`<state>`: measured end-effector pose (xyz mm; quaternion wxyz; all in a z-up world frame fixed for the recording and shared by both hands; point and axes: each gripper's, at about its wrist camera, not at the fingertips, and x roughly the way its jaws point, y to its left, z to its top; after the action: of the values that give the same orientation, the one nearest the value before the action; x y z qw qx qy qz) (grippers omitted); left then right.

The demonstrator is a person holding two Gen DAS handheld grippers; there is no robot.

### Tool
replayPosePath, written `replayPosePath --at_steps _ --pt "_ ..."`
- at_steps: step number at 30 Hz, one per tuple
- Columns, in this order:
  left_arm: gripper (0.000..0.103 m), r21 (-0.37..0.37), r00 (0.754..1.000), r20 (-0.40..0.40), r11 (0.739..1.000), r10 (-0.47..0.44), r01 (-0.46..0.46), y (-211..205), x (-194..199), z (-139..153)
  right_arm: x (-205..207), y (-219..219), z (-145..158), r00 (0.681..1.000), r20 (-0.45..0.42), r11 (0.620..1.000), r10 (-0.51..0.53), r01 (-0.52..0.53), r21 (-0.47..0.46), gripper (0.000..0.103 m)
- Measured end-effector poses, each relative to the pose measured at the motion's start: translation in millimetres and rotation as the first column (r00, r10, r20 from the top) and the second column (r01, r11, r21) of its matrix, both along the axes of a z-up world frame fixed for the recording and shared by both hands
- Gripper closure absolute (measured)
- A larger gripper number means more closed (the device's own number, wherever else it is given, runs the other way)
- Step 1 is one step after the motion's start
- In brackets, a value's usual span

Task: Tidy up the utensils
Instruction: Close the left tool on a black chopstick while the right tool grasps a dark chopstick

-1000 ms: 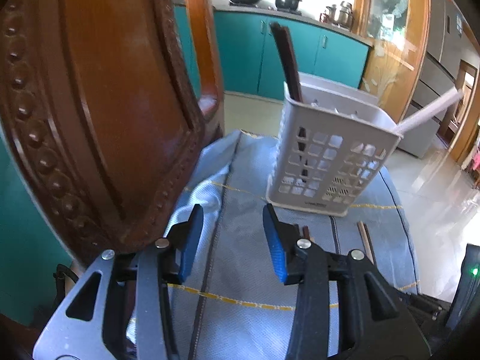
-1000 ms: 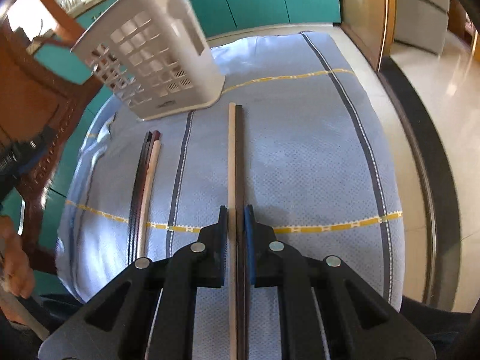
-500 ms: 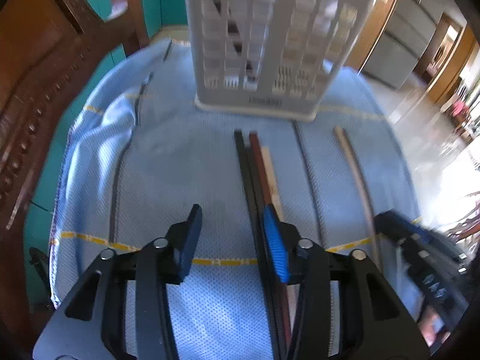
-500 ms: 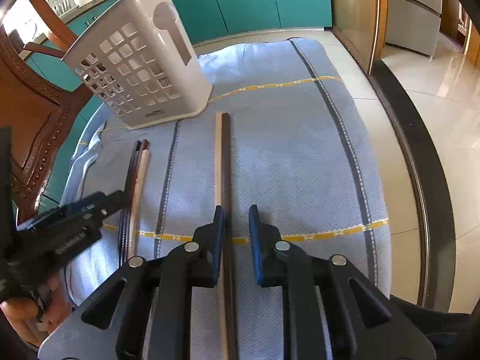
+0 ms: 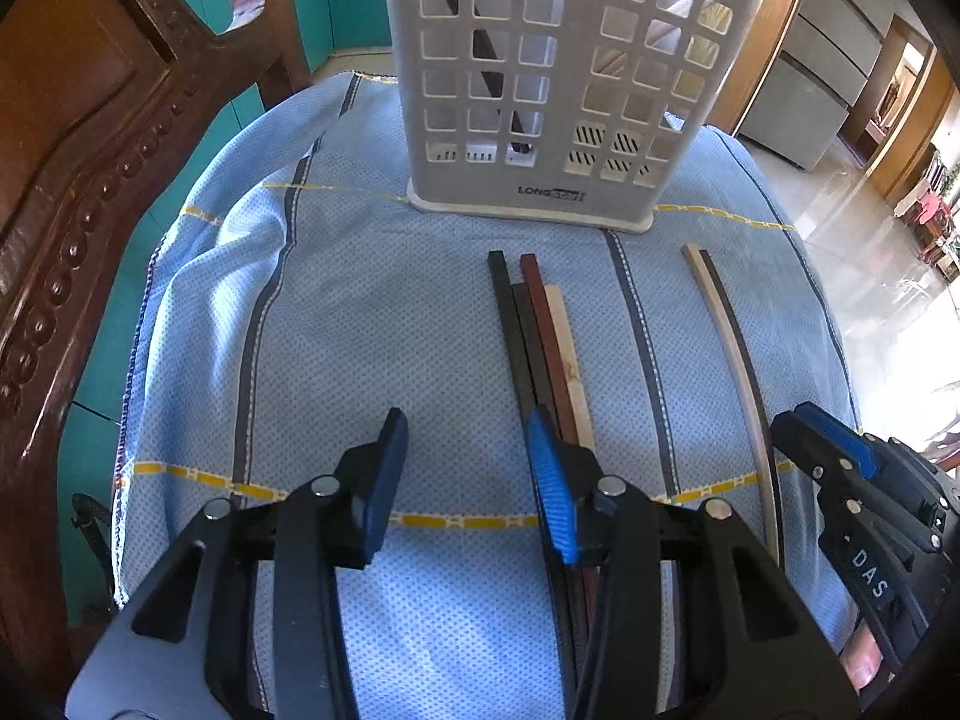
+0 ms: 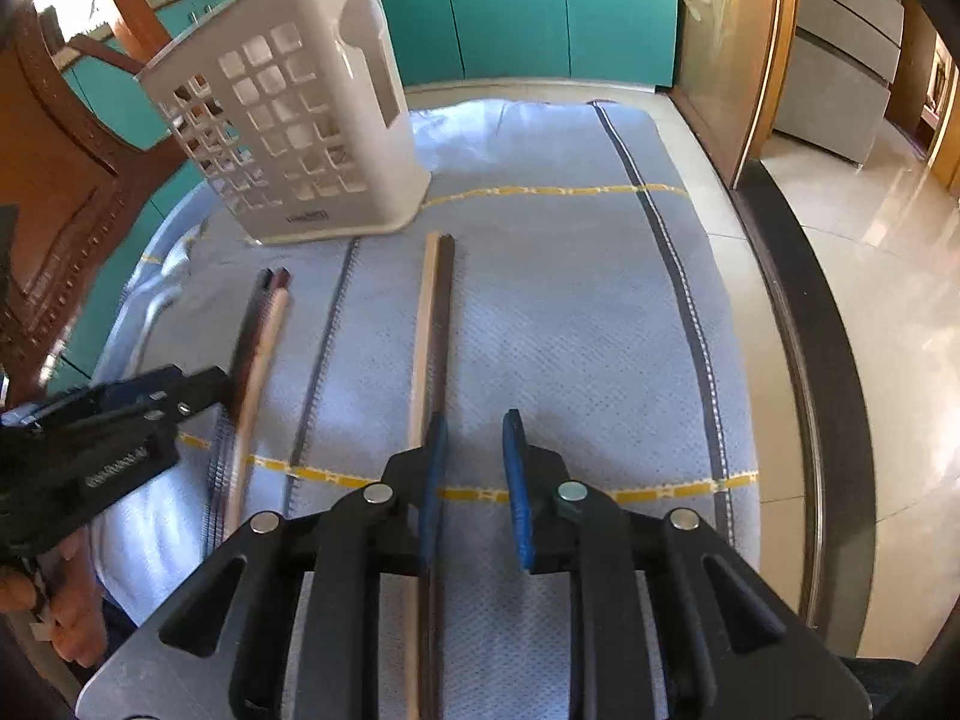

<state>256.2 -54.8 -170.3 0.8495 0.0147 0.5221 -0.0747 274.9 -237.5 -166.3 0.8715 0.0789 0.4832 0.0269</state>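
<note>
Right claw (image 6: 474,480) just opening, chopstick pair (image 6: 435,324) beside left pad.

Both grippers: black frames w/ silver screws, blue-padded fingers (image 5: 549,480); white lettering, maybe "DAS".

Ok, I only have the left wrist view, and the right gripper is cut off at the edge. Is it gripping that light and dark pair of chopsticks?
Observer: No. The right gripper has just been opening its jaws. The gap between them shows only the cloth, and the chopstick pair runs beneath its left-hand finger.
Operator: And the basket, what's on the side turned away from me?
Observer: The narrow side of the basket that faces the right gripper has one tall slot with a rounded top.
</note>
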Motion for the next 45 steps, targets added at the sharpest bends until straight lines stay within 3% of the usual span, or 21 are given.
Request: replayPosePath --at_steps 10,13,16,21,24,32,45 --pt "0.058 -0.038 1.000 -0.026 0.999 0.005 -0.006 -2.6 1.9 -6.5 1.9 10.7 -3.4 1.000 -0.004 0.996 0.016 -0.016 -0.083 0.078" --pt "0.061 0.049 1.000 -0.009 0.999 0.006 -0.006 -7.6 1.5 -8.5 2.8 9.5 -5.2 1.000 -0.009 0.995 0.013 -0.014 -0.098 0.074" --pt "0.061 0.042 1.000 -0.012 0.999 0.009 -0.008 -6.4 2.0 -8.0 2.8 12.2 -6.1 1.000 -0.005 0.991 0.025 -0.025 -0.130 0.074" --pt "0.062 0.039 1.000 -0.011 0.999 0.010 -0.010 -6.2 2.4 -7.4 6.3 -4.5 -5.0 0.999 -0.026 0.998 -0.028 0.026 -0.056 0.092" --pt "0.062 0.038 1.000 -0.011 0.999 0.010 -0.010 -5.2 3.8 -7.8 7.9 -8.9 -4.5 0.999 -0.026 0.998 -0.031 0.030 -0.050 0.092" --pt "0.061 0.063 1.000 0.007 0.998 0.019 -0.019 -9.9 4.8 -7.7 7.2 13.5 -5.5 1.000 0.011 0.981 0.015 -0.012 -0.195 0.091" --pt "0.061 0.056 1.000 0.002 0.998 0.027 -0.027 -7.1 5.6 -8.9 27.7 11.4 -6.6 1.000 0.017 0.982 0.000 0.003 -0.190 0.087"
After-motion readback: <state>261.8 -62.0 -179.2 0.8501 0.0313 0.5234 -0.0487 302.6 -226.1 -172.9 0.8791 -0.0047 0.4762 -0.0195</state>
